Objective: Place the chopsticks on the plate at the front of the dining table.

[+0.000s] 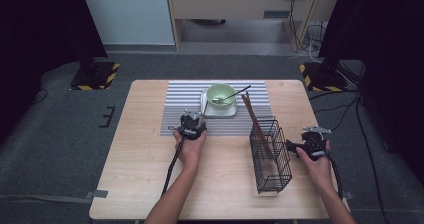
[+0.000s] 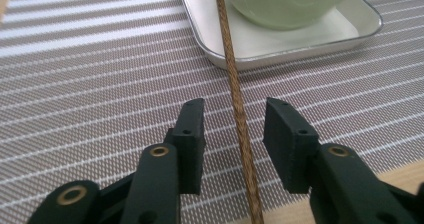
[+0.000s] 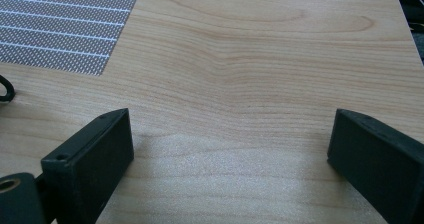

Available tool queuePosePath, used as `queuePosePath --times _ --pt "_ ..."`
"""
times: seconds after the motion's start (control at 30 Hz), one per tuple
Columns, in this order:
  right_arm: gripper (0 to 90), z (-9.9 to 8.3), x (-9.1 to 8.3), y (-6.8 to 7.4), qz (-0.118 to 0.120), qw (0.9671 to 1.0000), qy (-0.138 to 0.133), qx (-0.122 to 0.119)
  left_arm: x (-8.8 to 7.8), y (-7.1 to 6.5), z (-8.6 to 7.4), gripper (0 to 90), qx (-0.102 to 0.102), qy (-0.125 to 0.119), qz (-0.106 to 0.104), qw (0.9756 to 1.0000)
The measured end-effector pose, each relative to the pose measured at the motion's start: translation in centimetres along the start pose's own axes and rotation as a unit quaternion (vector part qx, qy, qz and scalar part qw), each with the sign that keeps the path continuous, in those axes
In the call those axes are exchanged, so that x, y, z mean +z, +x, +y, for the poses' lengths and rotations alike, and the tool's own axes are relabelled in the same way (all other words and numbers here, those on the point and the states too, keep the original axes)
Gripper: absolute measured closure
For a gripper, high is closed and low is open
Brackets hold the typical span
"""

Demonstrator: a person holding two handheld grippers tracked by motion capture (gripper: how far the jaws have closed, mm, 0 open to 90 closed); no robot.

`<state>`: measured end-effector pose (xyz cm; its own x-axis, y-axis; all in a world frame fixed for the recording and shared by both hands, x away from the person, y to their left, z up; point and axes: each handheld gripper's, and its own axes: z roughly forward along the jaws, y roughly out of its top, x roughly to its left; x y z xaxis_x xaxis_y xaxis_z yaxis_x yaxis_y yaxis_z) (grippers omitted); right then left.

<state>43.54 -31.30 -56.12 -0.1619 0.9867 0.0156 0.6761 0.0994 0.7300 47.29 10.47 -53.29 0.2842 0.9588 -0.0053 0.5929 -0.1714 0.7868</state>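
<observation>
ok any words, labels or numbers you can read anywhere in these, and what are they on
None can be read: the bowl, tray, striped mat, wire basket and table carry no lettering.
The yellow-black hazard stripes on the stand bases are a sign, without words.

- 2 grippers: left (image 1: 192, 118), right (image 1: 292, 145)
- 1 bowl (image 1: 221, 93)
- 1 tray (image 1: 206, 111)
- 1 spoon (image 1: 231, 96) in bowl
- 1 striped mat (image 1: 175, 106)
- 1 wire basket (image 1: 270, 156)
- 1 chopstick (image 2: 235, 91) on mat; those in basket (image 1: 254, 121) too blurred to count
</observation>
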Motion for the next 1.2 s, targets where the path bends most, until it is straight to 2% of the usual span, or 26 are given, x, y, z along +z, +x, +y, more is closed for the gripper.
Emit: queuePosePath --times 0.1,0.23,0.37,0.6,0.9,1.2 --pt "4.5 0.0 0.0 0.1 0.001 1.0 0.0 -0.001 0.0 -0.1 -0.2 61.1 0.007 0.003 -0.001 1.0" --pt "4.5 0.0 0.0 0.1 0.002 1.0 0.0 -0.002 0.3 0.0 -0.4 62.7 0.002 0.011 -0.009 0.9999" --pt "4.5 0.0 0.0 0.2 0.003 1.0 0.0 -0.002 0.6 -0.1 -0.5 67.5 0.006 0.02 -0.015 0.9997" --pt "4.5 0.0 0.0 0.1 0.003 1.0 0.0 -0.003 0.9 -0.6 -0.6 74.1 0.008 0.022 -0.027 0.9994" --pt "4.5 0.0 0.0 0.1 0.003 1.0 0.0 -0.003 1.1 -1.7 -0.6 74.4 0.013 0.019 -0.04 0.999" --pt "4.5 0.0 0.0 0.1 0.003 1.0 0.0 -0.003 1.6 -1.8 -0.3 75.1 0.005 0.02 -0.037 0.9991"
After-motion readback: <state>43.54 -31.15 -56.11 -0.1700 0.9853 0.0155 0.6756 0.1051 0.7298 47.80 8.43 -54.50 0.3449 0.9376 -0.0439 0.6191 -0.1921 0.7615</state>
